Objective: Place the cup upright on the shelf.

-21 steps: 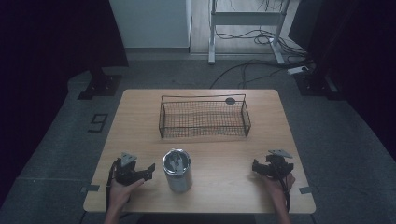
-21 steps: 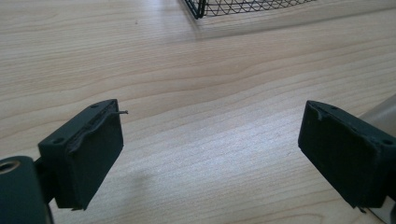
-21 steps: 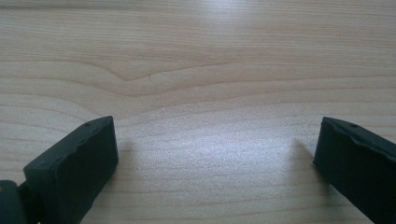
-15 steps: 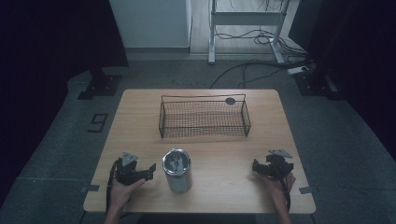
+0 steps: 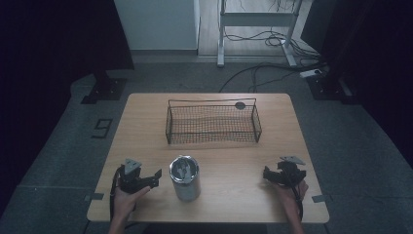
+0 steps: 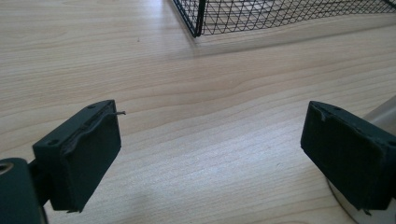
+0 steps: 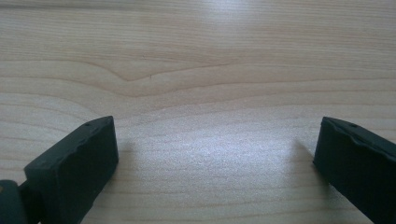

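I am holding both grippers low over the near edge of the table (image 5: 146, 122), one at each side, and neither is carrying anything. The left gripper (image 5: 155, 176) is standing released, its jaws spread wide; in the left gripper view the metal can (image 6: 384, 111) is peeking out just behind the right-hand jaw, close beside it but apparently not between the pads. From the high view the can (image 5: 185, 178) is standing upright near the table's near edge, its long axis vertical, immediately to the right of that left gripper. The right gripper (image 5: 266, 174), also released with jaws apart over bare wood, is sitting well apart from the can, off to its right. So I am judging the left hand the nearer one for a sideways grasp. The wire basket (image 5: 212, 124) is waiting empty at the far middle of the table.
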